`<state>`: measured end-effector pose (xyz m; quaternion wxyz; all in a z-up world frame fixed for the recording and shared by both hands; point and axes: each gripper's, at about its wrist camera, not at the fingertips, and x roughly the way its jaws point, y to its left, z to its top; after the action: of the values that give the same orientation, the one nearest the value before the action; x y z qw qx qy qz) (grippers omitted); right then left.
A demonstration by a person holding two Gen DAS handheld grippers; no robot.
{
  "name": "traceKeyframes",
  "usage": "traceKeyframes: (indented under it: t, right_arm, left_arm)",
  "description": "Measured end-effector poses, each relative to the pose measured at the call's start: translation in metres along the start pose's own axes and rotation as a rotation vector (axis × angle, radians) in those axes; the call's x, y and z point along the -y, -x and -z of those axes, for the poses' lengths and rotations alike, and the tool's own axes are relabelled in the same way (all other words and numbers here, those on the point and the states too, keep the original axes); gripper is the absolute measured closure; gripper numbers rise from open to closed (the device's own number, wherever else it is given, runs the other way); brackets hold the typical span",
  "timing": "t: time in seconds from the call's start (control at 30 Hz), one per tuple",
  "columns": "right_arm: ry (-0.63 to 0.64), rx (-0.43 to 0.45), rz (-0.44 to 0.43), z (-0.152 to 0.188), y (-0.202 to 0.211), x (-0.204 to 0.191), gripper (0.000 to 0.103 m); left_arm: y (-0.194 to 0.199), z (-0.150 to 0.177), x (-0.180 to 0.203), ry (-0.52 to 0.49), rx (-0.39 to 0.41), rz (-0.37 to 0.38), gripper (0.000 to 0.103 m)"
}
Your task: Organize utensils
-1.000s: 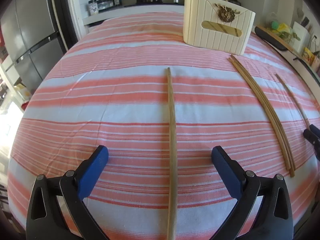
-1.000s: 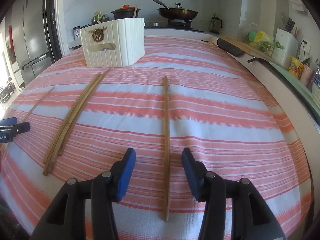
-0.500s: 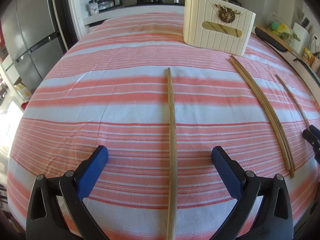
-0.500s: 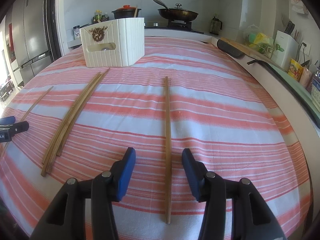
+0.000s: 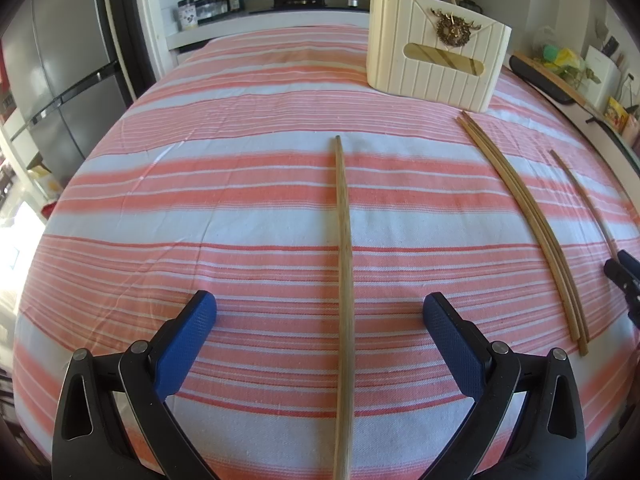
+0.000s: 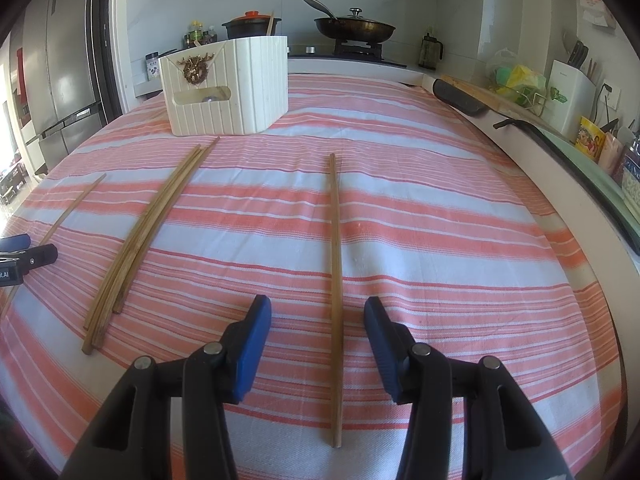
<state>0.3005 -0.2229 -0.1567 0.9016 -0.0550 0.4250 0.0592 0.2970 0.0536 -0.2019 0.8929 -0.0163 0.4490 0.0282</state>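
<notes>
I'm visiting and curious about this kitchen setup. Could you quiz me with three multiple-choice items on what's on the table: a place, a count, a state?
1. Where is the cream box?
A. far end of the striped cloth
B. on the stove
C. between the right gripper's fingers

2. How many chopsticks in the bundle?
A. one
B. three
C. six

3. The right gripper is:
A. shut on a spoon
B. open astride a lone chopstick
C. inside the box

Answers: 1 A, it stands on the cloth beyond the chopsticks; 2 B, three ends show; 3 B, the pads stand clear of it.
</notes>
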Motion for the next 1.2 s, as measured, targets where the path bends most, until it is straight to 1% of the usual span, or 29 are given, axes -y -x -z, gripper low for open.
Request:
traceKeyframes:
  t: [0.1, 0.17, 0.23, 0.3, 0.37, 0.43, 0.5, 0.57, 0.63, 0.7, 0.73, 0.77, 0.8, 0.83, 0.87, 0.93, 1.0, 1.1, 1.2]
  right_arm:
    - [-0.005, -0.002, -0.003, 0.000, 0.000, 0.000, 0.053]
    - [-0.018, -0.026, -0.018, -0.003, 0.000, 0.003, 0.053]
    - [-0.009, -0.098, -0.047, -0.010, 0.000, 0.007, 0.053]
    - [0.029, -0.194, -0.090, -0.022, -0.005, 0.009, 0.053]
    - [0.053, -0.273, -0.145, -0.034, -0.013, 0.013, 0.052]
    - [0.074, -0.334, -0.184, -0.047, -0.025, 0.015, 0.053]
    - [0.093, -0.368, -0.202, -0.061, -0.038, 0.016, 0.054]
    - [0.096, -0.381, -0.199, -0.078, -0.055, 0.017, 0.061]
    - [0.072, -0.391, -0.206, -0.096, -0.073, 0.019, 0.065]
    - [0.042, -0.397, -0.200, -0.115, -0.092, 0.020, 0.071]
    - [0.037, -0.399, -0.194, -0.124, -0.101, 0.019, 0.075]
    - [0.033, -0.398, -0.188, -0.133, -0.109, 0.017, 0.079]
    - [0.027, -0.405, -0.175, -0.139, -0.117, 0.016, 0.091]
    - [0.019, -0.400, -0.157, -0.144, -0.122, 0.017, 0.097]
    - [0.005, -0.401, -0.161, -0.149, -0.126, 0.017, 0.097]
    - [-0.014, -0.390, -0.159, -0.154, -0.127, 0.017, 0.098]
    - [-0.037, -0.343, -0.181, -0.158, -0.114, 0.017, 0.098]
    - [-0.060, -0.232, -0.248, -0.166, -0.073, 0.018, 0.098]
    - [-0.066, -0.130, -0.294, -0.171, -0.023, 0.020, 0.098]
  left_arm:
    - [0.000, -0.001, -0.001, -0.013, -0.016, 0.021, 0.001]
    - [-0.002, -0.006, -0.001, -0.051, -0.054, 0.044, 0.001]
    - [-0.004, -0.014, -0.003, -0.091, -0.106, 0.088, 0.001]
    - [-0.006, -0.024, -0.009, -0.093, -0.140, 0.134, 0.001]
    - [-0.013, -0.037, -0.014, -0.087, -0.173, 0.159, 0.002]
    - [-0.020, -0.050, -0.014, -0.107, -0.192, 0.148, 0.004]
    - [-0.029, -0.061, -0.009, -0.150, -0.213, 0.108, 0.015]
    - [-0.036, -0.069, -0.003, -0.180, -0.228, 0.092, 0.018]
    - [-0.042, -0.079, 0.003, -0.191, -0.245, 0.098, 0.026]
    - [-0.045, -0.088, 0.009, -0.204, -0.251, 0.096, 0.044]
    - [-0.047, -0.092, 0.013, -0.211, -0.250, 0.093, 0.050]
    - [-0.049, -0.096, 0.017, -0.217, -0.246, 0.091, 0.064]
    - [-0.051, -0.099, 0.020, -0.225, -0.239, 0.094, 0.080]
    - [-0.052, -0.101, 0.023, -0.230, -0.230, 0.106, 0.089]
    - [-0.052, -0.102, 0.022, -0.230, -0.220, 0.109, 0.096]
    - [-0.049, -0.103, 0.021, -0.215, -0.196, 0.108, 0.098]
    - [-0.035, -0.104, 0.017, -0.201, -0.145, 0.115, 0.098]
    - [0.000, -0.107, 0.009, -0.178, -0.047, 0.144, 0.098]
    - [0.044, -0.110, 0.002, -0.157, 0.054, 0.181, 0.098]
